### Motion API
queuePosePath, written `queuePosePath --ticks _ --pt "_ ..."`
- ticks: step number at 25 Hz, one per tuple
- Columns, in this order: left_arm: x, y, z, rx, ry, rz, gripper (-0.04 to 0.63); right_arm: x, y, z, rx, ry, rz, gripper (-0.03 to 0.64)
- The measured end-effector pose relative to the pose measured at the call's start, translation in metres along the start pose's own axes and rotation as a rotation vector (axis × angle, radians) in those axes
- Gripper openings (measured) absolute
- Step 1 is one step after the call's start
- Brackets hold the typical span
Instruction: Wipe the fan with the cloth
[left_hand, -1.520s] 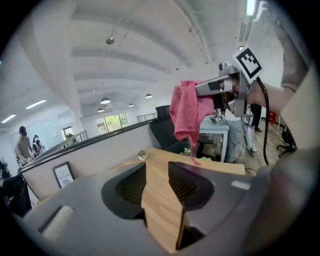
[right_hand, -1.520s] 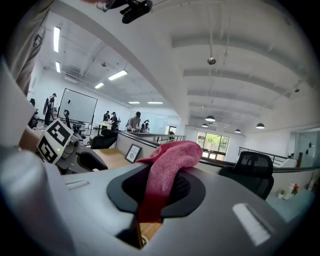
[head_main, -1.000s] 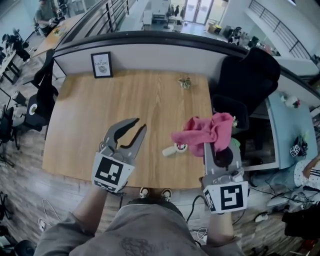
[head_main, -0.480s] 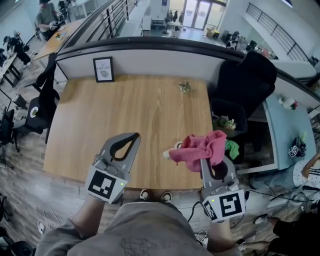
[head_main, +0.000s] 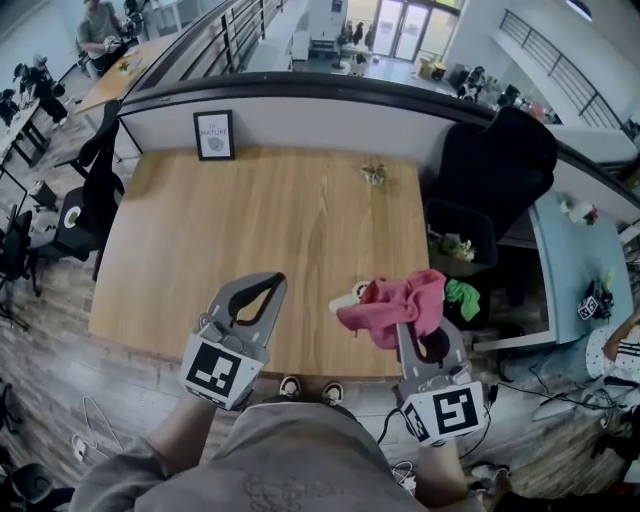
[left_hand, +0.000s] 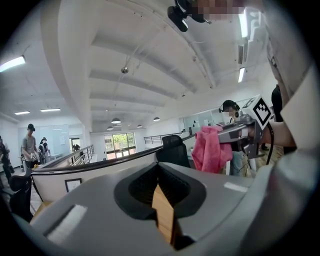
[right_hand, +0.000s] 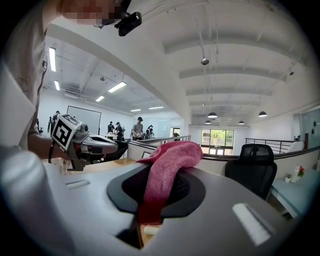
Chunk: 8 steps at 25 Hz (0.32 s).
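My right gripper is shut on a pink cloth, which hangs bunched over its jaws above the near right part of the wooden table. A small white fan lies on the table just left of the cloth, which hides part of it. In the right gripper view the cloth drapes between the jaws, and a white bit of the fan shows below them. My left gripper is shut with nothing in it, near the front edge and well left of the fan. Its jaws meet in the left gripper view.
A framed picture stands at the table's far left edge and a small plant at the far right. A black office chair and a black bin stand right of the table. People sit at desks far off.
The left gripper's jaws went from open to shut. Both grippers drew back toward the table's front edge, and the cloth came down and nearer, now covering more of the fan.
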<state>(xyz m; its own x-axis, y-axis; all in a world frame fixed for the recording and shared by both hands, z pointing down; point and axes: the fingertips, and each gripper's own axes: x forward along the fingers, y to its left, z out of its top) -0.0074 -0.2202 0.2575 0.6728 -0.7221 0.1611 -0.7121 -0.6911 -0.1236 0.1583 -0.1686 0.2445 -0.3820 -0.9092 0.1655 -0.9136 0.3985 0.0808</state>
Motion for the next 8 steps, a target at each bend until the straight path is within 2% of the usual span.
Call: queuePosePath --ticks 8 --pt "0.0034 -0.0084 0.0019 0.024 0.004 0.005 0.002 -0.0057 -0.0086 -0.0003 -0.012 -0.008 0.001 0.055"
